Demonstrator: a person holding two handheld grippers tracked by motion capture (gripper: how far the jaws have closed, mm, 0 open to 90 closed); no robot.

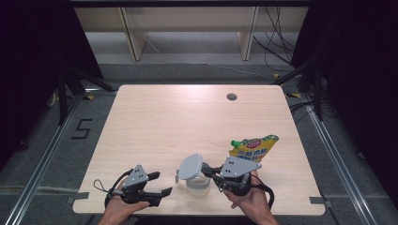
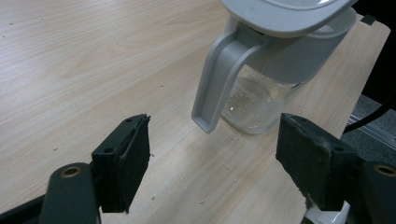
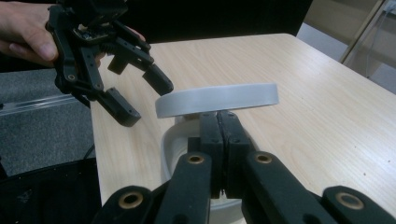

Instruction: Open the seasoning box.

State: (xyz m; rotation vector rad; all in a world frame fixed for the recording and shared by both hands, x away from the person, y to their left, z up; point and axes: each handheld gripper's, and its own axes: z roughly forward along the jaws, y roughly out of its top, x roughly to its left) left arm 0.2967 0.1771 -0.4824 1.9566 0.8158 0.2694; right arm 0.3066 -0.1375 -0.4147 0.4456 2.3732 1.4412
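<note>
A clear glass jug (image 1: 197,186) with a grey collar and handle (image 2: 217,79) stands near the table's front edge. Its grey lid (image 1: 191,166) is tilted up above the rim. My right gripper (image 1: 209,170) comes in from the jug's right, jaws shut together, tips right under the lid's (image 3: 217,99) near edge; I cannot tell whether they pinch part of it. My left gripper (image 1: 160,183) sits low to the jug's left, open, with bare table between its jaws (image 2: 215,163), a short way from the handle. In the right gripper view, the left gripper (image 3: 144,100) hangs open beside the lid.
A yellow pouch with a green cap (image 1: 255,147) lies on the table behind the right hand. A round cable hole (image 1: 231,97) is at the table's far right. The table's front edge (image 1: 197,212) runs just below both hands. Wooden shelving and cables stand beyond the table.
</note>
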